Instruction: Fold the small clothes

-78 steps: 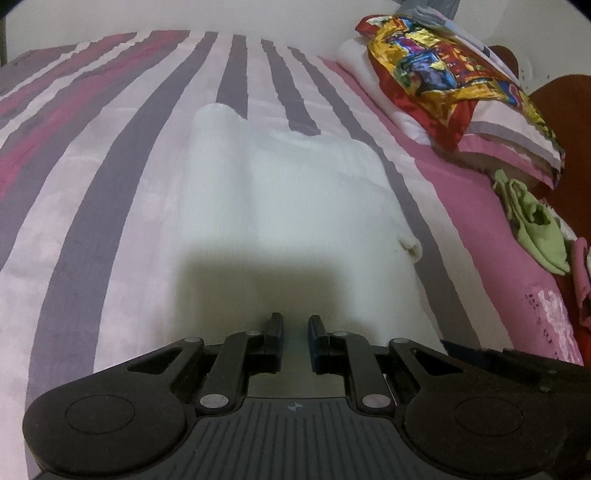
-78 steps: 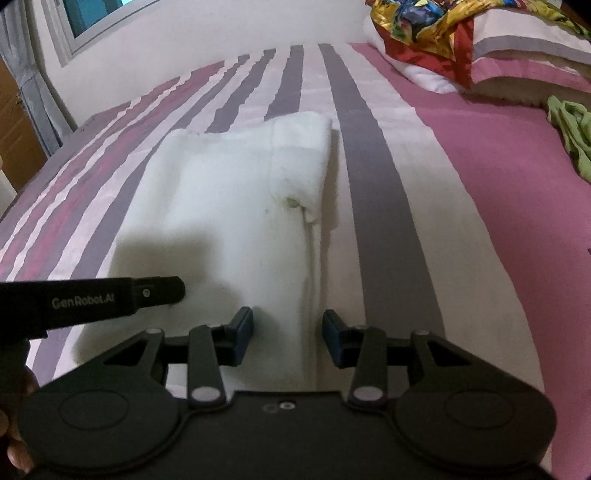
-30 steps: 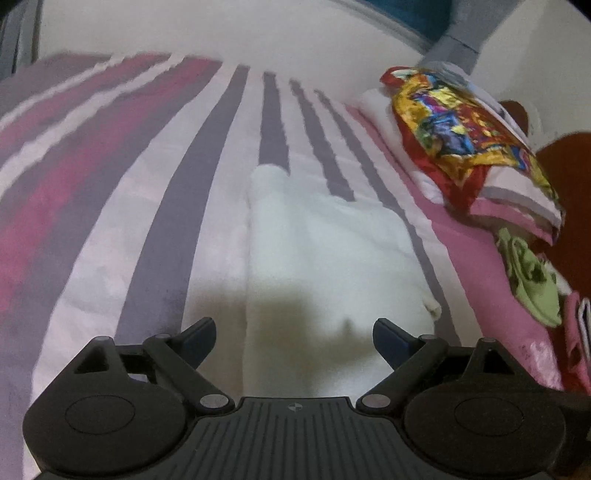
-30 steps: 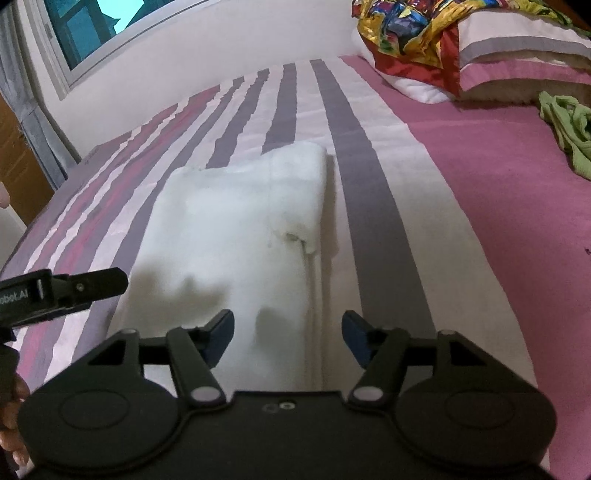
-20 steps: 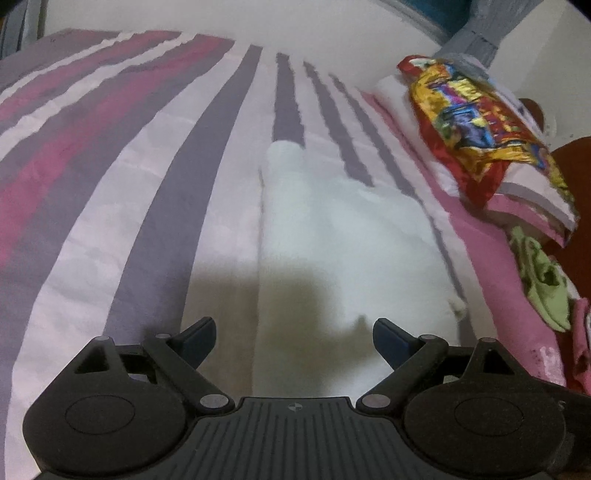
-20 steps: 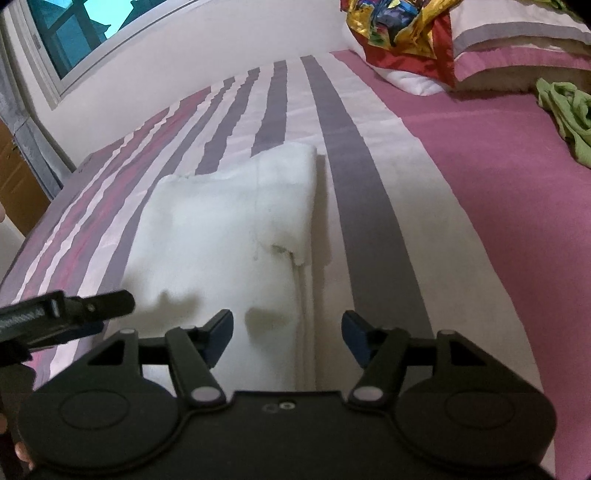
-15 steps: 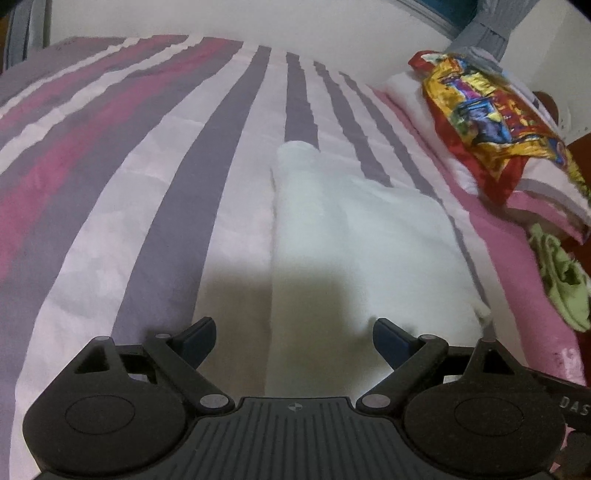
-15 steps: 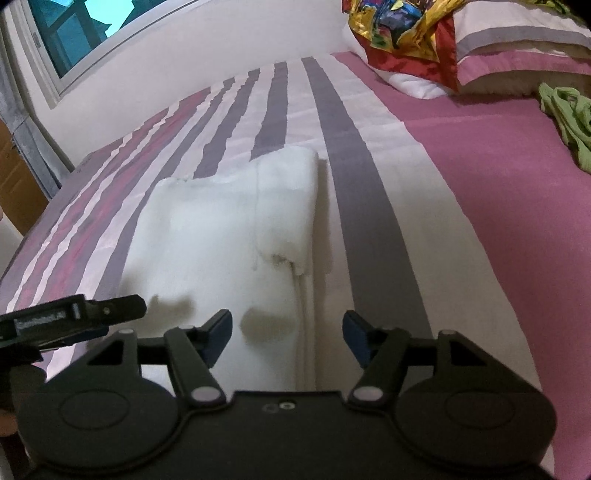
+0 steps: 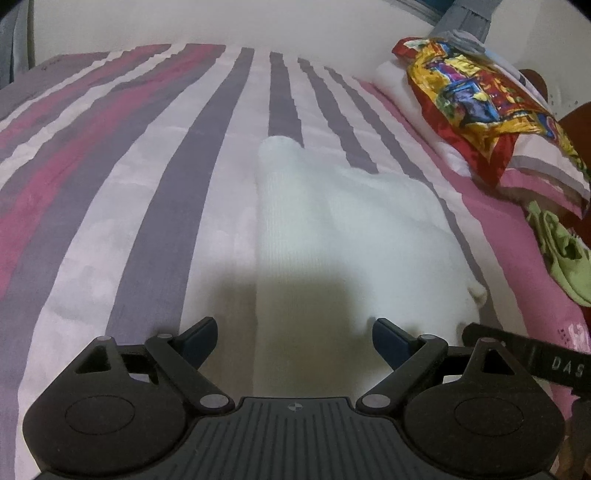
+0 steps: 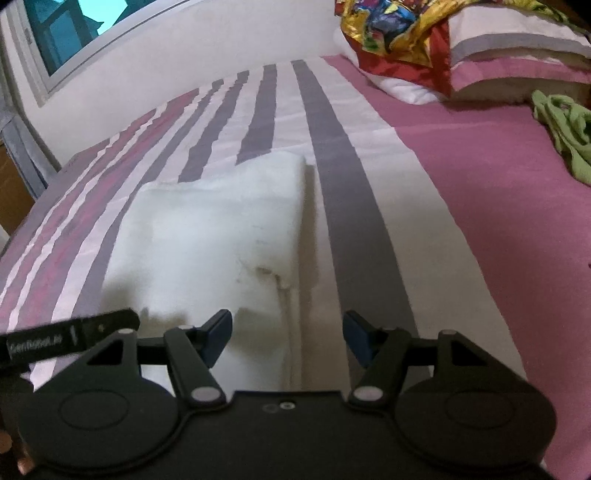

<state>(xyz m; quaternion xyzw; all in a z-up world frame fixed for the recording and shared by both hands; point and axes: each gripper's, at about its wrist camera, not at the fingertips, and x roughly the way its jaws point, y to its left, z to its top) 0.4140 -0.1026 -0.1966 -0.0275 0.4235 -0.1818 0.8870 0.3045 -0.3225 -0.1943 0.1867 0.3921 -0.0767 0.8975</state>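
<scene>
White folded garment (image 9: 354, 236) flat on the striped bedspread (image 9: 166, 206), crossing grey and pale stripes, well short of the pillows. Left gripper (image 9: 293, 338) hanging over the garment's near end, fingers spread wide, nothing between them but cloth and bedspread below; no pad pressing anything. Right gripper (image 10: 286, 338) over the garment's near right corner, fingers moderately apart and likewise empty, left fingertip above white cloth, right fingertip above bedspread.

Seen only from the left wrist: the garment's long left edge, rounded far tip, and a small nub sticking out at its right edge; also a curtain (image 9: 467, 16) at top right, and the right gripper's black side bar entering from the right.

Seen only from the right wrist: a window (image 10: 62, 37) at top left, a faint stain and seam near the garment's right fold, the broad pink band (image 10: 498, 206) of bedspread, the left gripper's bar at the left edge.

Common to both: colourful cloth (image 9: 476, 99) over pillows, green garment (image 10: 565, 129) crumpled on the pink side.
</scene>
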